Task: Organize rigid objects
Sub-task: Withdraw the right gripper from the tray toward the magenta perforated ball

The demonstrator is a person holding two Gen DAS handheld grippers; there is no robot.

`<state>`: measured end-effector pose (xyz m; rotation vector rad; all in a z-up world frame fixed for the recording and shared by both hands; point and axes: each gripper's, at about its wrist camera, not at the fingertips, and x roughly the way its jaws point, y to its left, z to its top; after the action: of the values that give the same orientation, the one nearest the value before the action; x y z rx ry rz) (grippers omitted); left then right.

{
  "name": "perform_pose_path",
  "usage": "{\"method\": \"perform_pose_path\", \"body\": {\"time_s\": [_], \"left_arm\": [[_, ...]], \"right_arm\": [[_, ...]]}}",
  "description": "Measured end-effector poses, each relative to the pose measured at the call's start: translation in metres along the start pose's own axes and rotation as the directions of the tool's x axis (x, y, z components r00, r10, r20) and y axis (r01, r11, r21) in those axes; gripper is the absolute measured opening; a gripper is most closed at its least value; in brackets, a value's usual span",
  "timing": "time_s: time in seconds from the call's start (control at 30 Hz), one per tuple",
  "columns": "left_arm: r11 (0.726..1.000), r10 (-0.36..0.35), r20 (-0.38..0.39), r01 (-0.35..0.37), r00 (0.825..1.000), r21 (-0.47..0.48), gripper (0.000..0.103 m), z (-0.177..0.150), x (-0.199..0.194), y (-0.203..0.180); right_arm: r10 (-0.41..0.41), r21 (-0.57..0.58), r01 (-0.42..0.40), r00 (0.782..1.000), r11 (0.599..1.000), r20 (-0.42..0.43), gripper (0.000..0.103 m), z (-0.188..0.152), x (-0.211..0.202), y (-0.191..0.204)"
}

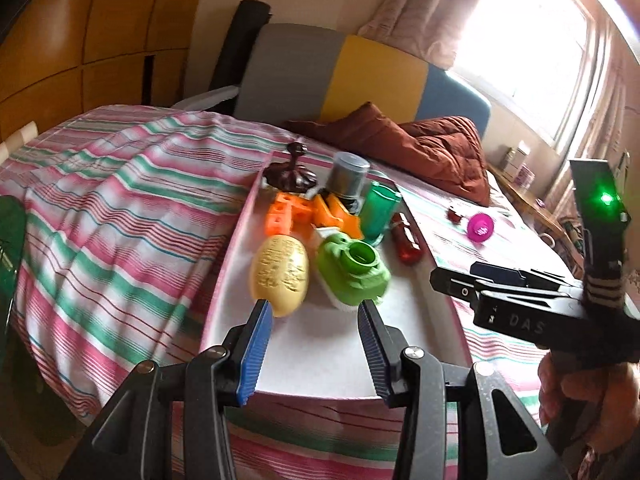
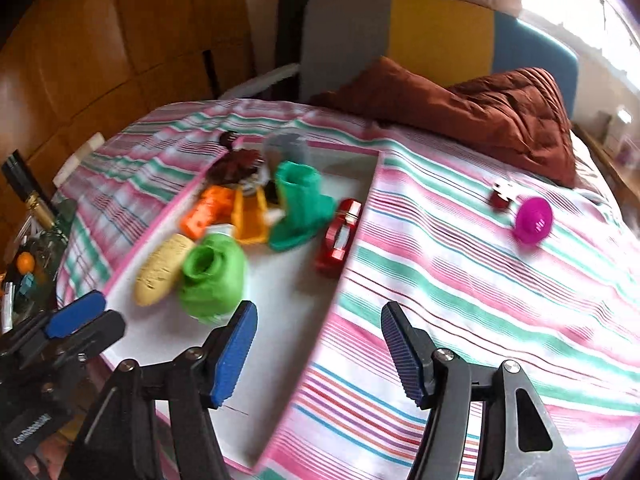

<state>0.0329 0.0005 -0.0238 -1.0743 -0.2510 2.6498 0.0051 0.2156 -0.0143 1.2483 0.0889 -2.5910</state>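
Note:
A white tray with a pink rim (image 1: 320, 352) (image 2: 280, 320) lies on the striped bedspread. On it are a yellow egg-shaped piece (image 1: 282, 276) (image 2: 162, 274), a light green plastic toy (image 1: 354, 272) (image 2: 214, 276), orange blocks (image 1: 296, 212) (image 2: 208, 210), a teal cup (image 1: 378, 212) (image 2: 300, 208), a grey cylinder (image 1: 348, 178) and a dark brown ornament (image 1: 290, 172). A red toy (image 1: 406, 236) (image 2: 340, 236) sits at the tray's right edge. My left gripper (image 1: 314, 310) is open and empty just short of the yellow and green pieces. My right gripper (image 2: 319, 314) hangs open over the tray's right edge, holding nothing.
A magenta round object (image 2: 533, 220) and a small red piece (image 2: 502, 196) lie on the bedspread (image 2: 460, 300) to the right. A brown quilt (image 2: 500, 112) is heaped at the headboard. A cluttered stand (image 2: 32, 264) sits left of the bed. A hand (image 1: 580, 392) holds the right gripper's body.

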Motion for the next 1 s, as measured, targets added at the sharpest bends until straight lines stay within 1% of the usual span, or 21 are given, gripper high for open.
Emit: {"method": "perform_pose_path", "body": {"time_s": [0.07, 0.17, 0.27, 0.37, 0.43, 0.5, 0.57, 0.67, 0.73, 0.77, 0.87, 0.93, 1.0], "left_arm": [[1.000, -0.015, 0.003, 0.015, 1.000, 0.012, 0.045, -0.001, -0.002, -0.005], [0.999, -0.031, 0.000, 0.031, 1.000, 0.030, 0.045, -0.003, -0.004, -0.011], [0.997, -0.058, -0.025, 0.059, 0.998, 0.049, 0.045, -0.006, -0.003, -0.021], [0.993, -0.089, -0.050, 0.092, 0.995, 0.075, 0.045, -0.006, 0.000, -0.034], [0.988, -0.115, -0.063, 0.121, 0.991, 0.099, 0.045, -0.004, 0.001, -0.045], [0.982, -0.136, -0.071, 0.144, 0.988, 0.125, 0.045, 0.000, 0.003, -0.057], [0.975, -0.158, -0.082, 0.168, 0.984, 0.145, 0.045, 0.005, 0.005, -0.068], [0.967, -0.173, -0.098, 0.188, 0.980, 0.172, 0.045, 0.010, 0.008, -0.081], [0.963, -0.181, -0.099, 0.197, 0.979, 0.186, 0.045, 0.012, 0.010, -0.086], [0.961, -0.184, -0.100, 0.200, 0.978, 0.190, 0.045, 0.012, 0.010, -0.086], [0.961, -0.184, -0.107, 0.202, 0.977, 0.191, 0.045, 0.012, 0.012, -0.085], [0.962, -0.182, -0.114, 0.201, 0.977, 0.183, 0.045, 0.011, 0.014, -0.081], [0.966, -0.174, -0.121, 0.193, 0.977, 0.170, 0.045, 0.011, 0.017, -0.075]], "right_arm": [[-0.019, -0.006, 0.019, 1.000, 1.000, -0.002, 0.065, -0.003, -0.003, -0.011], [-0.067, -0.039, 0.066, 0.998, 0.997, -0.019, 0.065, -0.006, -0.004, -0.029], [-0.111, -0.041, 0.109, 0.993, 0.993, -0.039, 0.065, -0.010, -0.005, -0.051], [-0.133, 0.013, 0.135, 0.989, 0.991, -0.065, 0.065, -0.012, -0.004, -0.085], [-0.137, 0.085, 0.144, 0.987, 0.986, -0.078, 0.065, -0.011, -0.003, -0.113], [-0.155, 0.143, 0.165, 0.985, 0.976, -0.080, 0.065, -0.004, -0.003, -0.138], [-0.189, 0.183, 0.199, 0.979, 0.963, -0.072, 0.065, 0.007, -0.001, -0.162], [-0.275, 0.221, 0.279, 0.960, 0.935, -0.048, 0.065, 0.030, 0.000, -0.192], [-0.338, 0.255, 0.334, 0.941, 0.907, -0.033, 0.065, 0.048, 0.004, -0.213], [-0.369, 0.272, 0.365, 0.929, 0.890, -0.039, 0.065, 0.058, 0.008, -0.224], [-0.429, 0.295, 0.434, 0.899, 0.851, -0.087, 0.065, 0.079, 0.027, -0.248], [-0.435, 0.304, 0.452, 0.892, 0.839, -0.125, 0.065, 0.088, 0.040, -0.257], [-0.455, 0.293, 0.481, 0.877, 0.826, -0.156, 0.065, 0.095, 0.052, -0.264]]}}
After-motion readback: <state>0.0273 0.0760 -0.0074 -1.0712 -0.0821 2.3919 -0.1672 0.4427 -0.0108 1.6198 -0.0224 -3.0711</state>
